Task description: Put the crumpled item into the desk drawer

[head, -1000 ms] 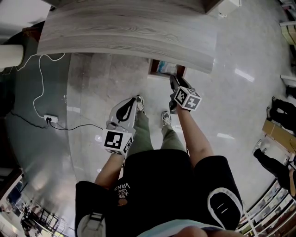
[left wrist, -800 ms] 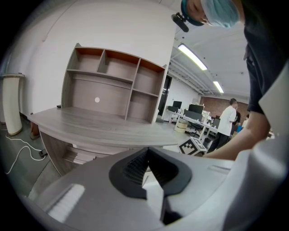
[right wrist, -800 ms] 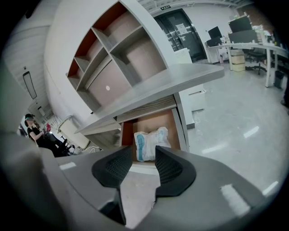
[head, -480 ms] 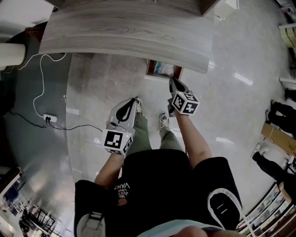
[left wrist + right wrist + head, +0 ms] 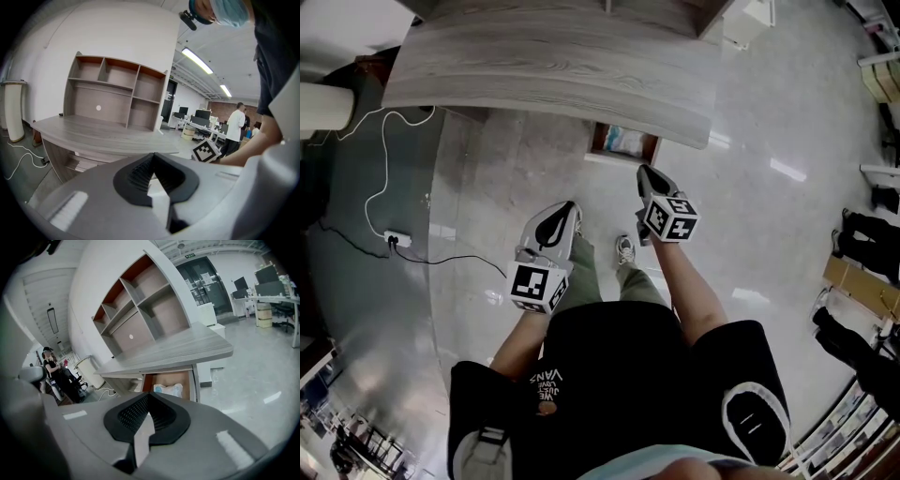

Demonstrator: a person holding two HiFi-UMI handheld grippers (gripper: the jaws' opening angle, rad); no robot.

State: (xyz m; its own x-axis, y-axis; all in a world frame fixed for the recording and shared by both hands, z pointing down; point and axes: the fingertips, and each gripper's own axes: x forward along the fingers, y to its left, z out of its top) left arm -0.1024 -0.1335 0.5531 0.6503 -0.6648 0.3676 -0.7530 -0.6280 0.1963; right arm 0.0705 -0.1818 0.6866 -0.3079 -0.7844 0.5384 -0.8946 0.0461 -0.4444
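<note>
The crumpled item (image 5: 625, 141), a white and pale blue bag, lies inside the open desk drawer (image 5: 598, 142) under the grey wood desk (image 5: 553, 56). In the right gripper view the crumpled item (image 5: 168, 389) rests in the drawer (image 5: 192, 383), beyond my jaws. My right gripper (image 5: 643, 172) hangs just short of the drawer front, shut and holding nothing; in its own view the right gripper (image 5: 147, 397) has its pads together. My left gripper (image 5: 573, 207) is lower left over the floor, shut and holding nothing. The left gripper (image 5: 153, 157) points at the desk front.
A power strip (image 5: 399, 240) with a white cable lies on the floor at the left, near a white cylinder (image 5: 319, 105). A shelf unit (image 5: 140, 301) stands on the desk. My shoes (image 5: 623, 249) are below the drawer. People (image 5: 236, 124) stand far off.
My right gripper has drawn back from the drawer mouth toward me and risen. The left gripper has shifted only slightly.
</note>
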